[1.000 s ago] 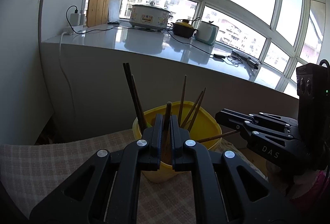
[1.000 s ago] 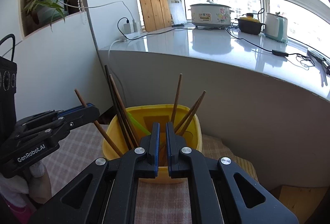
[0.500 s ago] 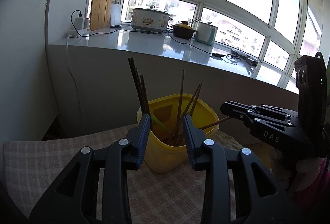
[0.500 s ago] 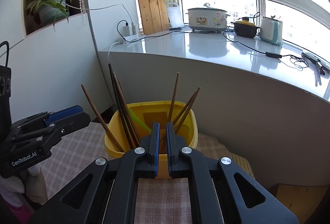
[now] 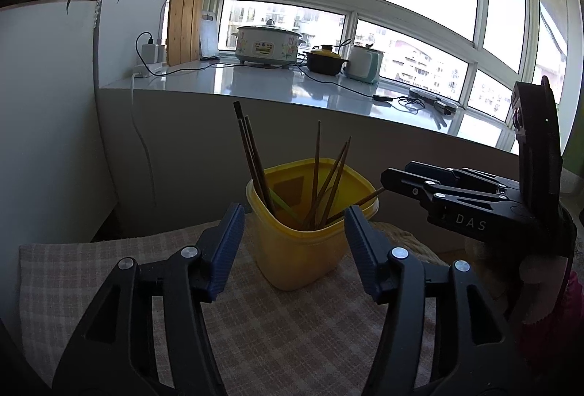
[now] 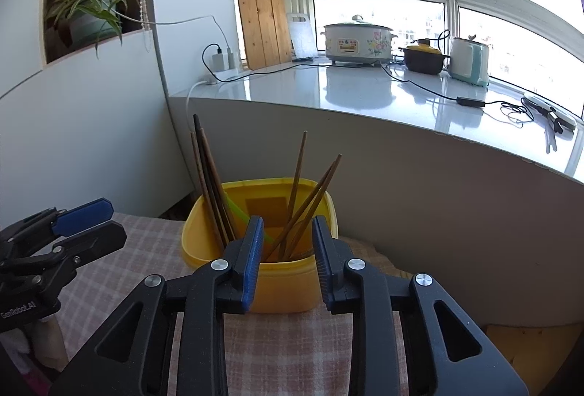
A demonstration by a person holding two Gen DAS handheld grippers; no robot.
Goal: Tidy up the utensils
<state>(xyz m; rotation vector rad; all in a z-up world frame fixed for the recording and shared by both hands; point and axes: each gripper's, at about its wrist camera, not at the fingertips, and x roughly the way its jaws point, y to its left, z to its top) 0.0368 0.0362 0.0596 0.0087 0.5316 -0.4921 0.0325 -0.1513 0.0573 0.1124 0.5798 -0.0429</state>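
A yellow plastic tub (image 5: 303, 257) stands on a checked cloth (image 5: 292, 334) and holds several brown chopsticks (image 5: 252, 155) leaning on its walls. It also shows in the right wrist view (image 6: 281, 290), with its chopsticks (image 6: 297, 169). My left gripper (image 5: 292, 231) is open and empty, a little short of the tub. My right gripper (image 6: 286, 242) is open and empty at the tub's near rim; it shows from the side in the left wrist view (image 5: 398, 177). The left gripper shows at the left edge of the right wrist view (image 6: 87, 217).
A white counter (image 6: 365, 93) runs behind the tub under the windows, with a cooker (image 6: 357, 40), a dark pot (image 6: 425, 58), a kettle (image 6: 469, 62) and cables. A potted plant (image 6: 91, 16) sits in a wall niche. The cloth's edge drops off at right.
Both grippers were shut on chopsticks over the tub; they have opened, the chopsticks now stand in the tub, and both grippers have drawn back from it.
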